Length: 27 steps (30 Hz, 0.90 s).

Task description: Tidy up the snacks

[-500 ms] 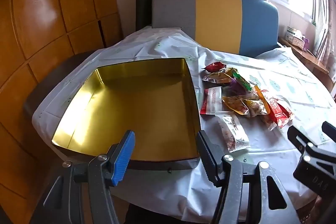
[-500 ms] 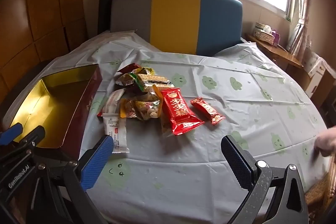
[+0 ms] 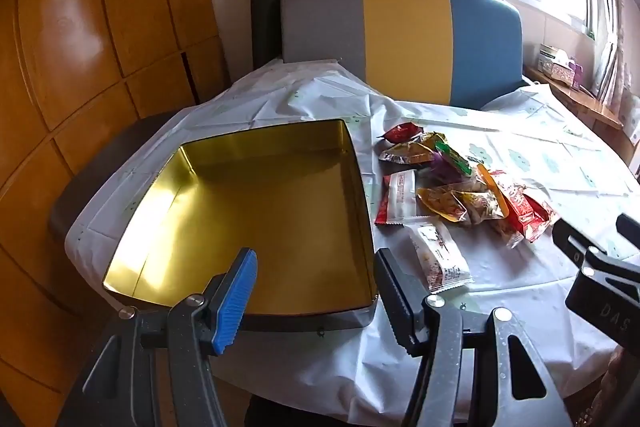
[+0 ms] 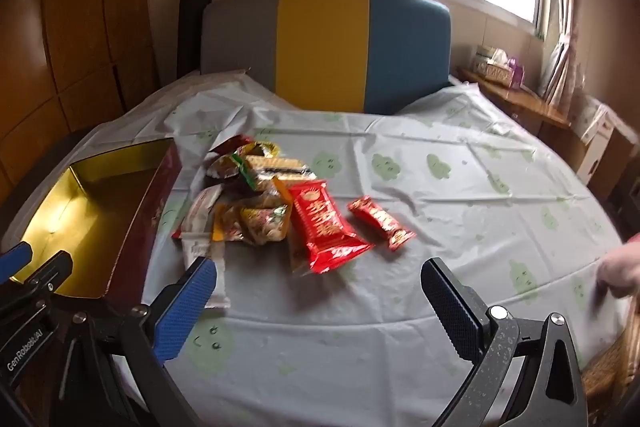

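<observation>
An empty gold-lined tin box (image 3: 192, 187) sits at the table's left; in the right wrist view its dark red outer wall (image 4: 148, 211) shows. A pile of snack packets (image 3: 452, 187) lies just right of it, with a white packet (image 3: 438, 259) nearest me. In the right wrist view the pile (image 4: 256, 203) includes a large red packet (image 4: 324, 227) and a small red bar (image 4: 380, 223) lying apart to the right. My left gripper (image 3: 312, 291) is open and empty over the box's near right corner. My right gripper (image 4: 320, 303) is open and empty, short of the red packets.
The table wears a pale cloth with green prints (image 4: 440, 187). A grey, yellow and blue chair back (image 4: 324, 47) stands behind it. Wood panels (image 3: 80, 47) are at the left. A hand (image 4: 620, 271) shows at the right edge. The right gripper's body (image 3: 600, 279) appears at the right of the left wrist view.
The right gripper has moved forward toward the packets, which look larger and closer. The left gripper has barely moved.
</observation>
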{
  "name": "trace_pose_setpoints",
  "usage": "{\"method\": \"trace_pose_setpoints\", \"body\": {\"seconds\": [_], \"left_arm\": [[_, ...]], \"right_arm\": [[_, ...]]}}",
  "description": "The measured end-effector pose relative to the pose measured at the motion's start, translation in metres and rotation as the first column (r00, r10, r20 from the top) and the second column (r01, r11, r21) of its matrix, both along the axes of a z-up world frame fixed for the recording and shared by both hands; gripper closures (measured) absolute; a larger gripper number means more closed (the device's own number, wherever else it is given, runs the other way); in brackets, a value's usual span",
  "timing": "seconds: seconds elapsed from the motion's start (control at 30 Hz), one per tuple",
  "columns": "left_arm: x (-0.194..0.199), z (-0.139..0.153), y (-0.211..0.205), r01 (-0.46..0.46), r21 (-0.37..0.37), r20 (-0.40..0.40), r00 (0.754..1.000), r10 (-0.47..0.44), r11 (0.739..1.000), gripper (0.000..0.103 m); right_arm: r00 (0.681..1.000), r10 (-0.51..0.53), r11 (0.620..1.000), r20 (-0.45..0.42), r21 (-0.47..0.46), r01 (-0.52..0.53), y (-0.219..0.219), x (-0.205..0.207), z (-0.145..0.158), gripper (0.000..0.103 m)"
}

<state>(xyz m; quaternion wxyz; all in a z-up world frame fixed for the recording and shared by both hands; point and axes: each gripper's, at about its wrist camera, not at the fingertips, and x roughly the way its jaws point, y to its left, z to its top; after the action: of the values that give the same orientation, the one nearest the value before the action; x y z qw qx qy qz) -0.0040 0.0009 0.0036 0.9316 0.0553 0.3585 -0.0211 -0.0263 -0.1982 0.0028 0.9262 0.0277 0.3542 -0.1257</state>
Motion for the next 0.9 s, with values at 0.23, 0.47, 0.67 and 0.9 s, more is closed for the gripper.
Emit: {"method": "trace_pose_setpoints", "body": {"seconds": [0.23, 0.47, 0.67, 0.9], "left_arm": [[0.006, -0.002, -0.011, 0.014, 0.017, -0.024, 1.0, -0.013, 1.0, 0.042], [0.004, -0.004, -0.017, 0.036, 0.027, -0.033, 0.999, -0.035, 0.999, 0.042], [0.002, -0.002, -0.019, 0.05, 0.029, -0.034, 0.998, -0.049, 0.998, 0.042], [0.001, 0.0, -0.019, 0.053, 0.028, -0.031, 0.998, -0.053, 0.998, 0.042]], "right_arm": [[1.0, -0.001, 1.0, -0.024, 0.018, 0.001, -0.006, 0.003, -0.009, 0.0], [0.999, -0.003, 1.0, -0.032, 0.025, 0.004, -0.008, 0.004, -0.014, 0.0], [0.999, -0.005, 1.0, -0.037, 0.031, 0.006, -0.009, 0.004, -0.015, 0.0], [0.999, -0.002, 1.0, -0.039, 0.028, 0.003, -0.008, 0.003, -0.016, 0.0]]}}
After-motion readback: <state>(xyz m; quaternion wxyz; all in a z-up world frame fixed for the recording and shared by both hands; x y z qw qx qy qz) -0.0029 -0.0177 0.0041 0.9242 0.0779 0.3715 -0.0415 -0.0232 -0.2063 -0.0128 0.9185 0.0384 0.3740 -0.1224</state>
